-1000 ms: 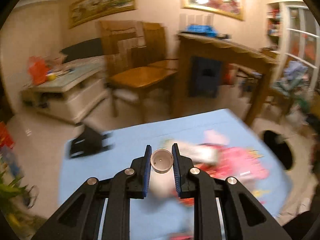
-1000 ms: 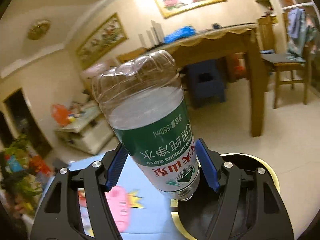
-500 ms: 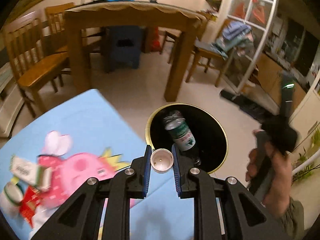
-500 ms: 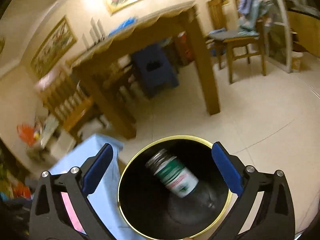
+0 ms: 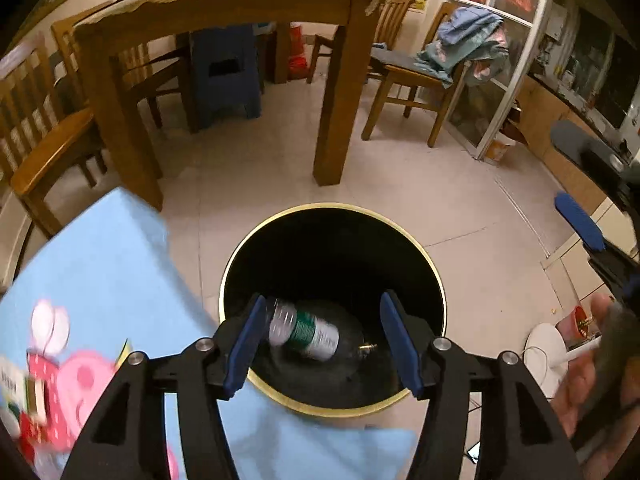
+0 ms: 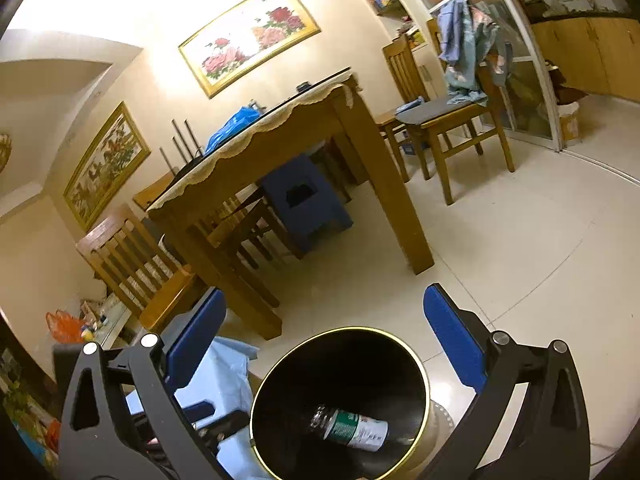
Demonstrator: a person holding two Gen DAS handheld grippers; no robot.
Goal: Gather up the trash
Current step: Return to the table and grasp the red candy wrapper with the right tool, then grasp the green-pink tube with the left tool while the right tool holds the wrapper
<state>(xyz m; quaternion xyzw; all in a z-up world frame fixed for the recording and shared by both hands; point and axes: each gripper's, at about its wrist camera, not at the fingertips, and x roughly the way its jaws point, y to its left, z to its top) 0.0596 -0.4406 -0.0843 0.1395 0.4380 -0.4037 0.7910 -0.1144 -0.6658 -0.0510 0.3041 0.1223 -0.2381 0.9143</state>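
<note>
Since the bin (image 5: 332, 404) stands just beside the desk (image 5: 100, 264), the left tongs (image 5: 322, 344), just opened with nothing between them, are held over it. Right tongs (image 6: 320, 344) are spread wide, empty. A bottle (image 6: 354, 432) lies inside; desk litter (image 5: 36, 392) is shown only by the left view.

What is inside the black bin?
A clear plastic bottle with a green label lies on its side inside the black round bin with a gold rim. The bin's near floor is hidden.
</note>
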